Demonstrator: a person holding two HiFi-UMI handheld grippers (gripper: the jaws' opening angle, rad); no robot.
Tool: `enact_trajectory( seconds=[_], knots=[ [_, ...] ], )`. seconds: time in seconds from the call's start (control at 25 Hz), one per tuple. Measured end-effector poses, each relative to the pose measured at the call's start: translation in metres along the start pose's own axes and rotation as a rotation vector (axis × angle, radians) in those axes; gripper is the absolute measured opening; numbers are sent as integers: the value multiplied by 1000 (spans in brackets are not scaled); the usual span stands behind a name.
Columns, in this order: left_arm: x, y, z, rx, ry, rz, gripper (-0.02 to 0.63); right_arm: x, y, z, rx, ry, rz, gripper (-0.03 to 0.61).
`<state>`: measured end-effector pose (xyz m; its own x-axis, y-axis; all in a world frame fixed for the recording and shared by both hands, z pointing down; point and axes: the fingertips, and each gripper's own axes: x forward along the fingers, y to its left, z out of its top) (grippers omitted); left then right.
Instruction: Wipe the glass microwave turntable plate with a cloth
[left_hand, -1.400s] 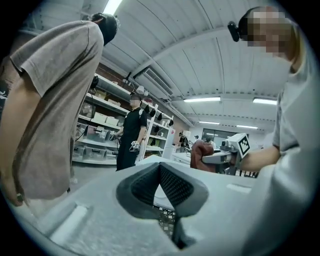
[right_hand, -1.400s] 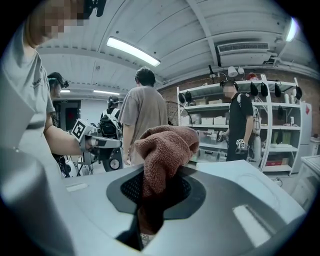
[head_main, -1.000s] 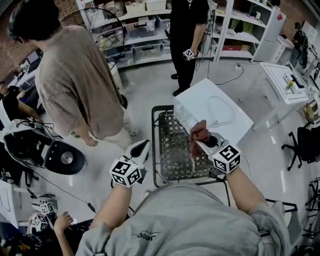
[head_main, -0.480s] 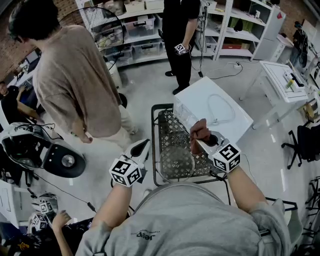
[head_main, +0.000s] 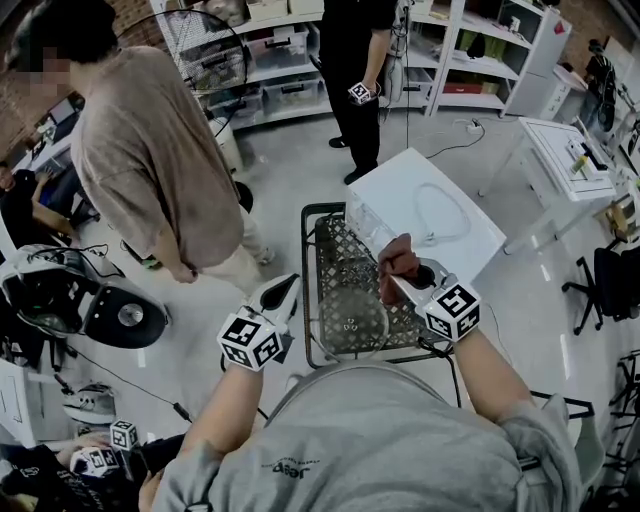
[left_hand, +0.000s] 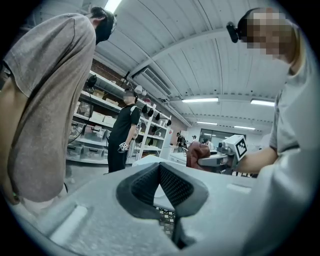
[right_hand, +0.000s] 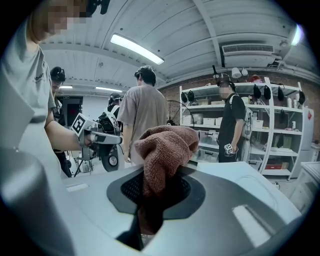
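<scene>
- Farthest left in the head view, a person in a beige T-shirt (head_main: 150, 160) stands on the pale floor. A black round-bodied machine (head_main: 95, 310) sits below that person.
- Next, the left gripper (head_main: 290, 286) is a smooth white shell with dark, finely ribbed pads. In the left gripper view its jaws (left_hand: 159, 166) meet at the tip and nothing is pinched between them. It hangs just left of the cart. Its marker cube (head_main: 250, 342) carries bold black-and-white square patterns and no readable letters.
- The cart (head_main: 310, 290) has a black frame and a perforated metal mesh top.
- The glass turntable plate (head_main: 352, 322) is round and clear, and it lies flat on the mesh at the near end, between the two grippers.
- The cloth (head_main: 399, 262) is reddish-brown with a nubby knit. It is bunched into a lump above the cart's right side, raised off the plate.
- The right gripper (head_main: 398, 285) is clenched on that cloth. In the right gripper view the fabric (right_hand: 165, 150) fills the gap between the jaws (right_hand: 160, 172) and spills out over the tips.
- A white microwave (head_main: 430, 225), boxy and smooth, sits at the cart's far right corner.
- Behind it stands a person in black (head_main: 360, 50), and white shelving (head_main: 480, 50) holds bins.
- Small print on the wearer's grey shirt (head_main: 285, 468) is too small to read.
</scene>
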<state>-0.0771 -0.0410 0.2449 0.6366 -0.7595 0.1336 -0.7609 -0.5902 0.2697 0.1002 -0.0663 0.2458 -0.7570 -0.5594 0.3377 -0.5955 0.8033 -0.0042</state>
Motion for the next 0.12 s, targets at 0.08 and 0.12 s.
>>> enact_trajectory(
  seconds=[0.08,0.12],
  knots=[
    [0,-1,0,0,0,0,-2,0,0,0,-1,0,1,66],
    [0,-1,-1,-1,0,0,-2,-1,0,-1,-2,0,1,66]
  ],
)
